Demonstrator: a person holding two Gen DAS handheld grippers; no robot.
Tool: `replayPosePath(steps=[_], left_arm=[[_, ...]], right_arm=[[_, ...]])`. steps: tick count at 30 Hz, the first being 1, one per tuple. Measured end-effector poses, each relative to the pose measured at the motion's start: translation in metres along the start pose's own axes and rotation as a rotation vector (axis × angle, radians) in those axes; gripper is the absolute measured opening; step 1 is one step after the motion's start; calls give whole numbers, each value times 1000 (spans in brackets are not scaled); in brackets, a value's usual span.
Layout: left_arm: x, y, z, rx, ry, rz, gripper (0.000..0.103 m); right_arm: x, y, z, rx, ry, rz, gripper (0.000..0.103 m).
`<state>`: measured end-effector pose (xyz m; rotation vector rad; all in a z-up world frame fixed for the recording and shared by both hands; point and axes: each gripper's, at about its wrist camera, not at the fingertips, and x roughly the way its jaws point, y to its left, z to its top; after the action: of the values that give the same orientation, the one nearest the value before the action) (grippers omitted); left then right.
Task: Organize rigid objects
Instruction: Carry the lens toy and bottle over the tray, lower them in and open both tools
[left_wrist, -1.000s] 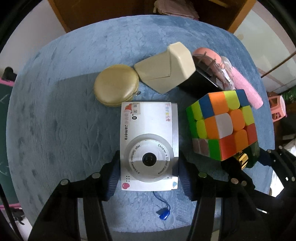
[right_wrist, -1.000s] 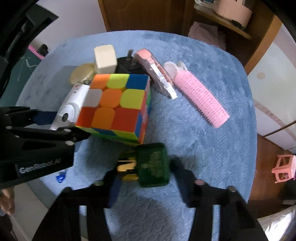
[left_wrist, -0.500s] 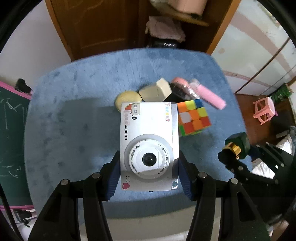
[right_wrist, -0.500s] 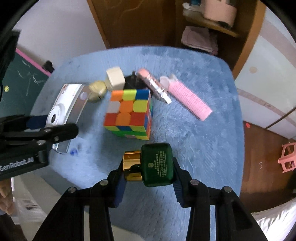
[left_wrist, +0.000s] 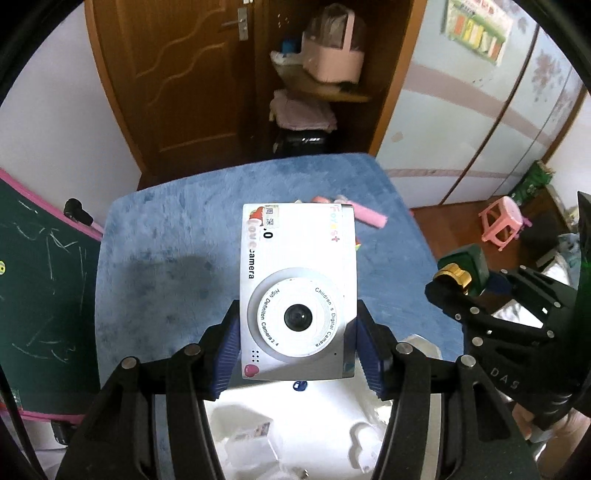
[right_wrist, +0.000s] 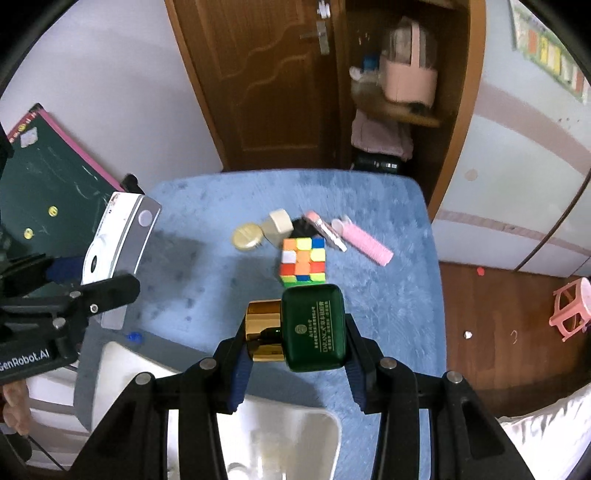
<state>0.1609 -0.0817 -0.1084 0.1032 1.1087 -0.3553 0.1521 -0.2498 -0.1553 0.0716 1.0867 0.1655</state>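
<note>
My left gripper (left_wrist: 297, 350) is shut on a white children's digital camera (left_wrist: 297, 291), held high above the blue table (left_wrist: 166, 236). My right gripper (right_wrist: 293, 354) is shut on a green bottle with a gold cap (right_wrist: 314, 332), also lifted well off the table (right_wrist: 388, 302). From the right wrist view the camera (right_wrist: 114, 236) and the left gripper (right_wrist: 70, 280) show at the left edge. From the left wrist view the green bottle (left_wrist: 469, 264) and the right gripper (left_wrist: 465, 295) show at the right. On the table lie a colourful puzzle cube (right_wrist: 303, 262), a round tan case (right_wrist: 246, 237), a beige block (right_wrist: 277, 224) and a pink hair roller (right_wrist: 365, 243).
A white tray-like container (right_wrist: 280, 443) lies below the grippers at the table's near edge. A green chalkboard (left_wrist: 37, 295) leans at the left. Behind the table stand a wooden door (right_wrist: 258, 81) and a shelf with a pink basket (right_wrist: 408, 79). A pink stool (right_wrist: 570, 314) stands on the floor.
Both grippers have risen far above the table with the camera and the green bottle still gripped; the table objects now look small and distant, and a white container has come into view below.
</note>
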Motion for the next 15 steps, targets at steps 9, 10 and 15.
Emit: replayPosePath(steps=[9, 10, 15], left_arm=[[-42, -3, -25, 28, -70, -7, 60], [-43, -3, -27, 31, -71, -10, 60], [-47, -6, -42, 30, -73, -14, 60]], right_arm=[[-63, 29, -20, 20, -74, 2, 44], [-68, 32, -22, 22, -77, 3, 44], [-87, 43, -38, 29, -96, -1, 44]])
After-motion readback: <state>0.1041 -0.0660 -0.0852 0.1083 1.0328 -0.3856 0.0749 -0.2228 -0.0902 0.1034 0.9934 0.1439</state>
